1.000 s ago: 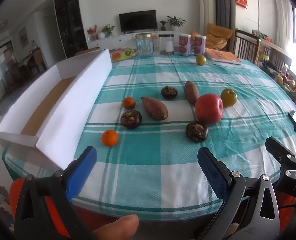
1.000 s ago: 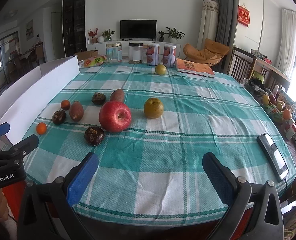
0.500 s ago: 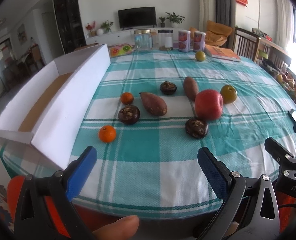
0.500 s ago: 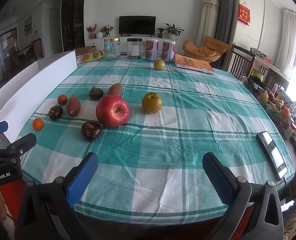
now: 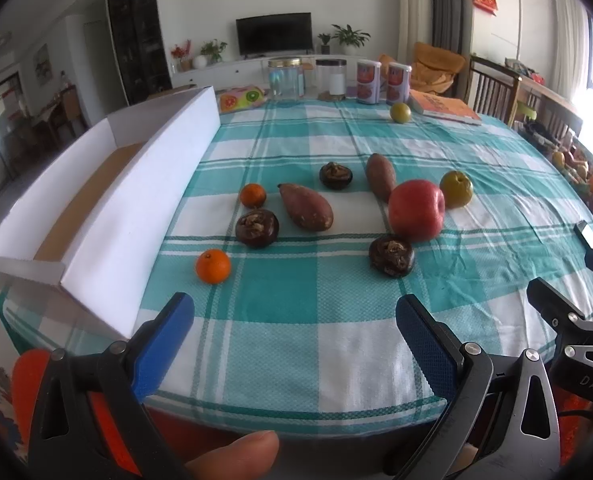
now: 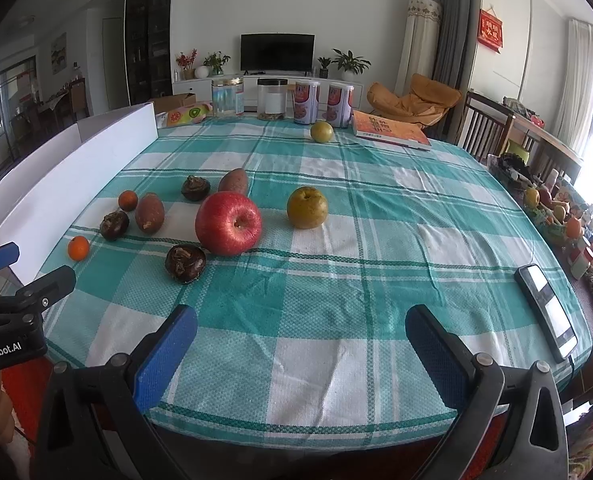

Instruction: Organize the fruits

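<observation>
Fruits lie on a teal checked tablecloth (image 5: 296, 312): a red apple (image 5: 416, 216), a green-brown pear (image 5: 456, 189), two sweet potatoes (image 5: 306, 207), three dark round fruits (image 5: 257, 228), two small oranges (image 5: 213, 266) and a far pear (image 5: 400, 113). A long white box (image 5: 108, 200) stands open at the left. My left gripper (image 5: 294, 340) is open and empty at the table's front edge. My right gripper (image 6: 300, 344) is open and empty, also near the front edge, with the apple (image 6: 229, 223) ahead to the left.
Jars and cans (image 6: 308, 103) and a book (image 6: 392, 133) stand at the far edge. A phone (image 6: 546, 312) lies at the right edge. Chairs (image 6: 484, 128) and a cluttered side table (image 6: 552, 208) are to the right.
Both grippers have risen and moved slightly forward over the table edge; the fruits appear lower and closer. Nothing was gripped or moved.
</observation>
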`<act>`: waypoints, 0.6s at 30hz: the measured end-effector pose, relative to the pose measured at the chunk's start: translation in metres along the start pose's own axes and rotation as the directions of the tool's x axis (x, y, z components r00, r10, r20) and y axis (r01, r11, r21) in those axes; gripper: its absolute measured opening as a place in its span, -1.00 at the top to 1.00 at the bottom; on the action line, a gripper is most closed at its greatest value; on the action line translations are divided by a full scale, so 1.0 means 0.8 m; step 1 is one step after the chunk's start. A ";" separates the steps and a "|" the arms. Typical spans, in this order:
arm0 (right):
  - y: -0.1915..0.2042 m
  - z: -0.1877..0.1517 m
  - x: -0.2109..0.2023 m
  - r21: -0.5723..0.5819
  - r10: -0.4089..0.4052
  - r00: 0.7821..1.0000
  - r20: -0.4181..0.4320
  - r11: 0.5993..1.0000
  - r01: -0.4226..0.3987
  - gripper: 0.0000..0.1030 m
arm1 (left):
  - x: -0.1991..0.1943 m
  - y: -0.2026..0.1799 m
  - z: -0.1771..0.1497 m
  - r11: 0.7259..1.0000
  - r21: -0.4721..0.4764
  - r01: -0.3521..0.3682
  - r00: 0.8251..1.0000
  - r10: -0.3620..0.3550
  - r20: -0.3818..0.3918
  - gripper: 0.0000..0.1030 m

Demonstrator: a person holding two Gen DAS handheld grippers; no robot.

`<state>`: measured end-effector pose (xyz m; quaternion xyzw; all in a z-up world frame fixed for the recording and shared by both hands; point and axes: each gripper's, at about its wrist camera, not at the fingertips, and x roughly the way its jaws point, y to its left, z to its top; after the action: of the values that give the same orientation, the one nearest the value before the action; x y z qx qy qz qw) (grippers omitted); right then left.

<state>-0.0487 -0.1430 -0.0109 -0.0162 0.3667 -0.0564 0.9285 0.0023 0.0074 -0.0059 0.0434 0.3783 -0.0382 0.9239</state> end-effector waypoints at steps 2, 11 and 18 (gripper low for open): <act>0.000 -0.001 0.000 0.000 0.001 1.000 -0.001 1.000 -0.001 -1.00 | 0.000 0.000 0.000 1.000 0.000 0.001 1.000 -0.001 0.001 -0.97; 0.002 -0.003 0.003 -0.007 0.006 1.000 -0.004 1.000 -0.006 -1.00 | 0.001 0.000 0.000 1.000 0.000 -0.003 1.000 0.003 -0.006 -0.97; 0.002 -0.004 0.003 -0.010 0.007 1.000 0.000 1.000 -0.007 -1.00 | 0.002 0.001 0.000 1.000 -0.001 -0.005 1.000 0.005 -0.011 -0.97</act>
<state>-0.0488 -0.1413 -0.0148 -0.0196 0.3668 -0.0514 0.9287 0.0032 0.0084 -0.0072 0.0442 0.3834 -0.0354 0.9219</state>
